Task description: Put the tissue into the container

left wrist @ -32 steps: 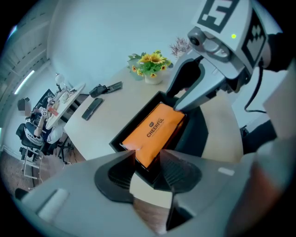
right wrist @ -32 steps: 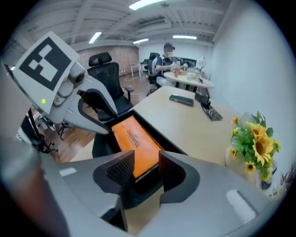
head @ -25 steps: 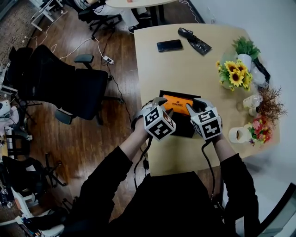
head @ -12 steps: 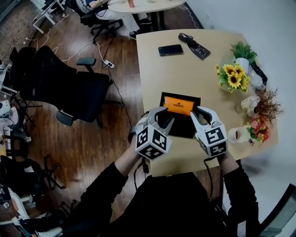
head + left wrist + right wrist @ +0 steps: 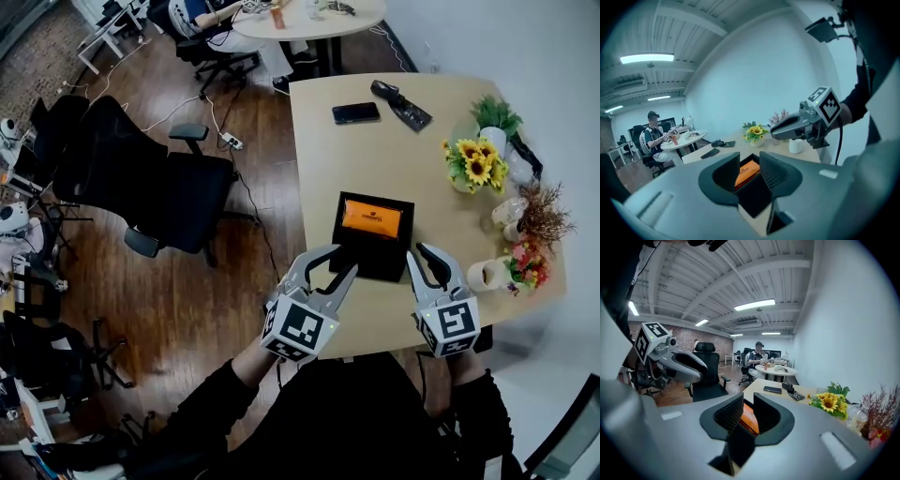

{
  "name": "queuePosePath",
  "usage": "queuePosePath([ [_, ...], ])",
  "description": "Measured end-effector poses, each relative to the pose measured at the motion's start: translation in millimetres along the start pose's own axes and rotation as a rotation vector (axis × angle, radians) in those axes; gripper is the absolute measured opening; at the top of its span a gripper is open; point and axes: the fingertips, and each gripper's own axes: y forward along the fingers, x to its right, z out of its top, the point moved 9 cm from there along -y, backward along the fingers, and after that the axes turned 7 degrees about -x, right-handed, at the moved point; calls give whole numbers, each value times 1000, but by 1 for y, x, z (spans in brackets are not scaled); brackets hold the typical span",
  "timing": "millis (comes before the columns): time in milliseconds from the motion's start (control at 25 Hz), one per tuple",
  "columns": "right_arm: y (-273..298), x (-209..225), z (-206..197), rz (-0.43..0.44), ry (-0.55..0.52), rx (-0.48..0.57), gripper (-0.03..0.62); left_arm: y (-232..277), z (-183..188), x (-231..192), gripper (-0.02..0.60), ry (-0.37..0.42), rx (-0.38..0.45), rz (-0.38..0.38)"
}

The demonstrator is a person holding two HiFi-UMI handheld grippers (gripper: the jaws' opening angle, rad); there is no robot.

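Note:
A black container (image 5: 349,259) sits on the light wooden table (image 5: 375,159), and an orange tissue pack (image 5: 372,215) lies inside it. Both grippers hover near the table's front edge, short of the container. My left gripper (image 5: 343,260) is at the container's near left corner with its jaws drawn in and nothing between them. My right gripper (image 5: 424,253) is just off the near right corner, its jaws closing on nothing. In the left gripper view the tissue pack (image 5: 746,172) shows past the left gripper (image 5: 749,164). The right gripper view likewise shows the tissue pack (image 5: 751,423) beyond the right gripper (image 5: 747,408).
A phone (image 5: 356,112) and a black pouch (image 5: 400,104) lie at the table's far end. Sunflowers (image 5: 473,164), dried flowers (image 5: 542,217) and a white cup (image 5: 487,274) line the right edge. A black office chair (image 5: 141,187) stands left of the table.
Both grippers have drawn back from the container's sides toward the person and the table's front edge. Their jaws have narrowed.

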Motion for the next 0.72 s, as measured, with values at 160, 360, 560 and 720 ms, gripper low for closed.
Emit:
queuePosePath([
  [160,-27,-14,11,-22,26,89,58,-26,1,9,112,-35,91,7],
  [360,-59,-33,11,-82,-13,139,15,-53,-9,27,112,-28,156,26],
  [560,-87,-48,-3,-109,-26,153,0,-66,-30,37,112,-13,154,40],
  [720,-113,-48,-2,-97,-18,176,0,-68,-33,46,112,-33,147,62],
])
